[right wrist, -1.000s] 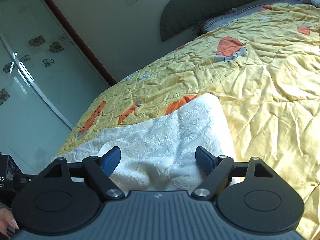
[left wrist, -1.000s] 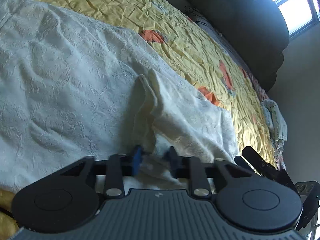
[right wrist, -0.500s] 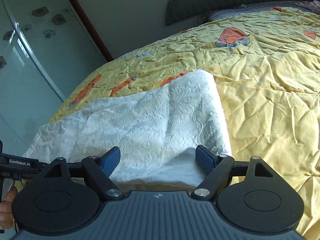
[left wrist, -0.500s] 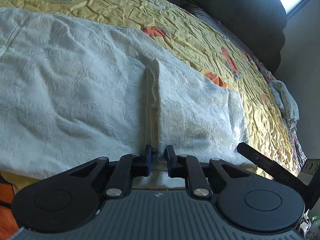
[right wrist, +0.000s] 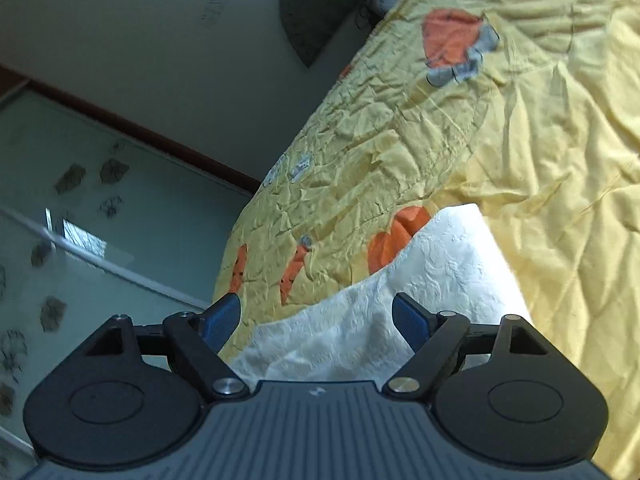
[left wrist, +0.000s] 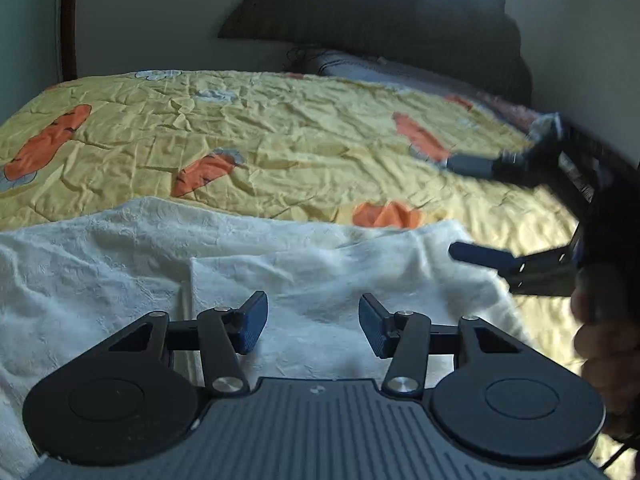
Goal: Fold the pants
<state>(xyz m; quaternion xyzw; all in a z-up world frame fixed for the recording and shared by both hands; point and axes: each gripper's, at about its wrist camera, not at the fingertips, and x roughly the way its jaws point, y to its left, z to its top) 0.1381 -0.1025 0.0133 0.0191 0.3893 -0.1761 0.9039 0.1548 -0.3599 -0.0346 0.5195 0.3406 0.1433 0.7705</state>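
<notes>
White textured pants [left wrist: 120, 264] lie flat on a yellow bedspread [left wrist: 280, 140], with one layer folded over the other; its edge [left wrist: 192, 280] runs toward me. My left gripper [left wrist: 313, 324] hovers just above the folded part. Its jaws are opening and no cloth is pinched between the blue pads. My right gripper [left wrist: 476, 212] shows at the right of the left wrist view, open, beside the pants' right end. In the right wrist view the right gripper [right wrist: 316, 324] stands open above the pants' corner [right wrist: 452, 264], gripping nothing.
A dark headboard [left wrist: 380, 28] and a grey pillow [left wrist: 360, 68] close off the far end of the bed. A person's hand [left wrist: 604, 344] holds the right gripper. A glass sliding door with flower decals [right wrist: 80, 220] stands beyond the bed's left edge.
My left gripper has let go of the pinched fold, its jaws have widened, and it has rolled level. The right gripper has rolled and shifted, and it stays open.
</notes>
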